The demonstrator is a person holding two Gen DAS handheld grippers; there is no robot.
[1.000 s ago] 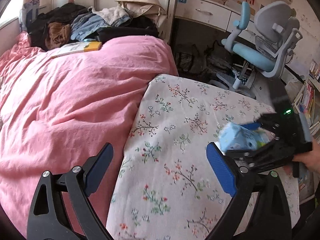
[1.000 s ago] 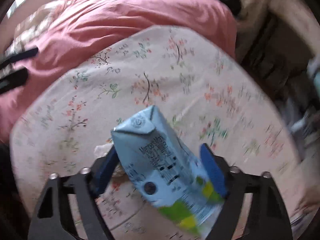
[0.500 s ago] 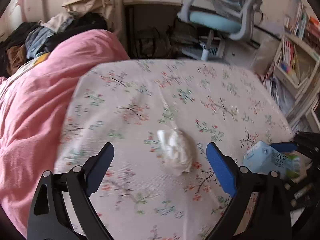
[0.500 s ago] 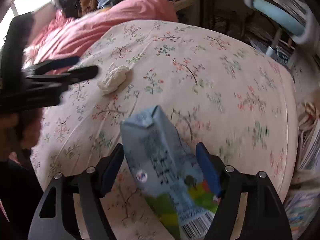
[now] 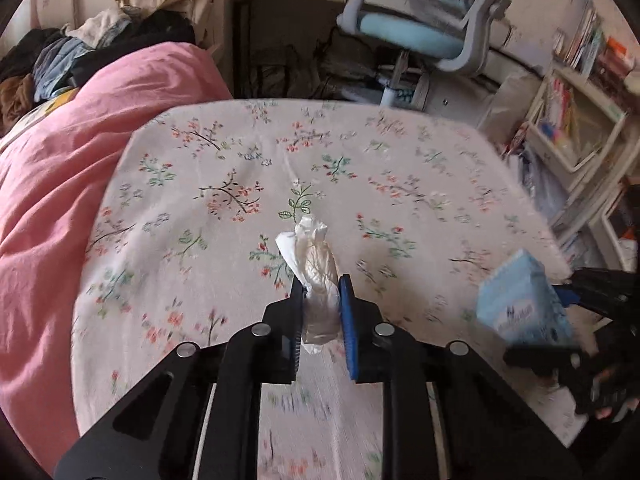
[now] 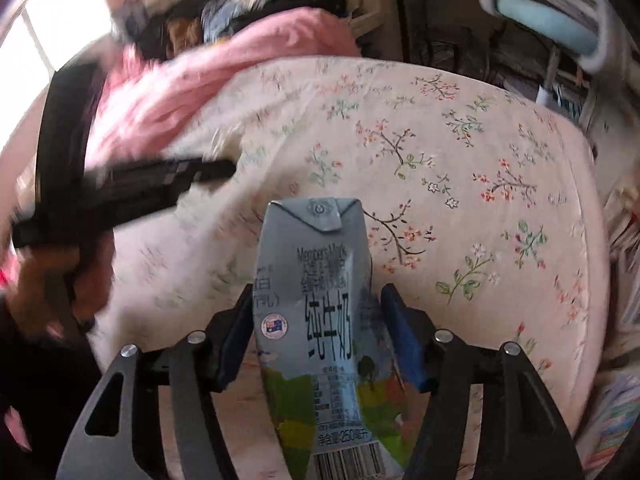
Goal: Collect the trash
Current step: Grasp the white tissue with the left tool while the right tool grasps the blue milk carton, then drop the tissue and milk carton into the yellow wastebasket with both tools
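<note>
My left gripper (image 5: pixel 322 300) is shut on a crumpled white tissue (image 5: pixel 316 264) and holds it over the floral bed sheet (image 5: pixel 240 184). My right gripper (image 6: pixel 316 308) is shut on a light blue milk carton (image 6: pixel 316 300), which stands up between the fingers with its folded top away from me. The carton also shows at the right edge of the left wrist view (image 5: pixel 520 304), held by the right gripper. The left gripper shows blurred at the left of the right wrist view (image 6: pixel 132 188).
A pink duvet (image 5: pixel 80 152) covers the left half of the bed, with piled clothes (image 5: pixel 100 48) behind it. A blue and grey desk chair (image 5: pixel 424 28) stands beyond the bed's far edge. Shelves of books (image 5: pixel 572 120) stand to the right.
My left gripper has moved in over the tissue and shut on it; it was open before. My right gripper keeps hold of the carton and has turned to face the bed.
</note>
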